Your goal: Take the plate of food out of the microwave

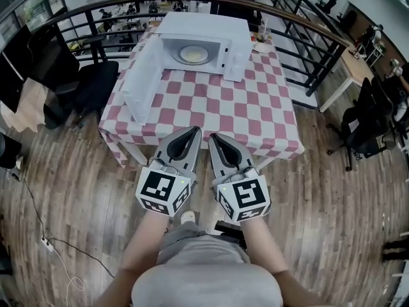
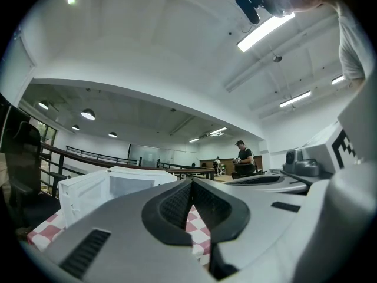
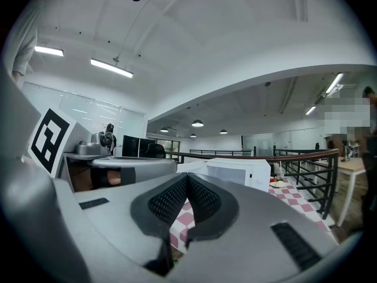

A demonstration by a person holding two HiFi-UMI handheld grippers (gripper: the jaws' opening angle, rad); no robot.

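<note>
Grey left gripper (image 1: 193, 132) and grey right gripper (image 1: 215, 137) clenched empty, well short of open white box-shaped microwave (image 1: 211, 27); round pale plate of food (image 1: 193, 55) inside microwave. Risks shoving plate deeper if arriving closed.

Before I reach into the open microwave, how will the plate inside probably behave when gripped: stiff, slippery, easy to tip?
The plate looks round, shallow and rigid, so it is probably stiff. Its pale, smooth rim may be slippery for the jaws. It lies flat inside the microwave; gripped at one edge, it could tilt and spill the food.
</note>
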